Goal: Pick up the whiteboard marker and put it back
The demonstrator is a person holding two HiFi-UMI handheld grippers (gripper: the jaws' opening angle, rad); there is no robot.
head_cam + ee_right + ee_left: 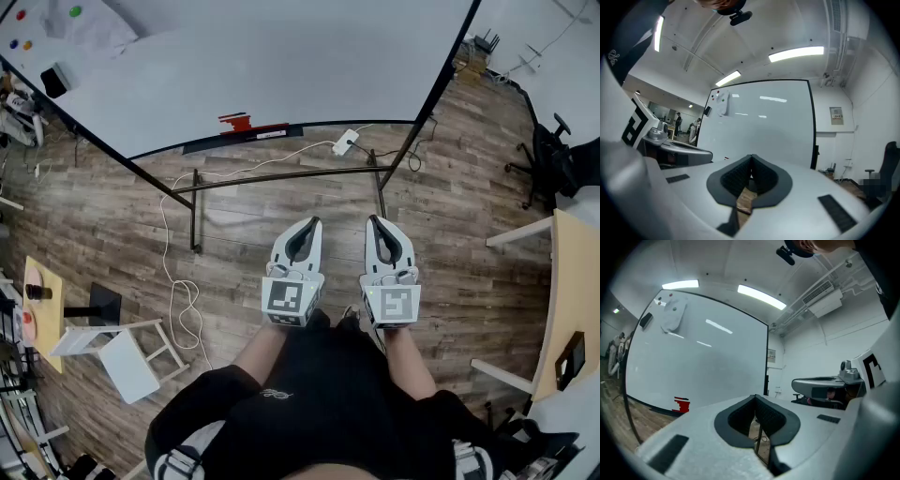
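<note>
Lying far ahead on the whiteboard's (pixel 281 66) ledge, the red marker (pixel 246 124) is probably light, stiff and slick; pinch it mid-barrel. The left gripper (pixel 315 222) and right gripper (pixel 372 219) are both closed and empty.

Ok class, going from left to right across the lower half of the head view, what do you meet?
You meet the small wooden table, white stool, left gripper, right gripper, wooden desk.

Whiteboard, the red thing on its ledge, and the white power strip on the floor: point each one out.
Whiteboard (pixel 281 66), head view, the middle of its bare white face.
Red thing (pixel 236 122), head view, the middle of its red body.
Power strip (pixel 345 142), head view, the middle of its white casing.
</note>
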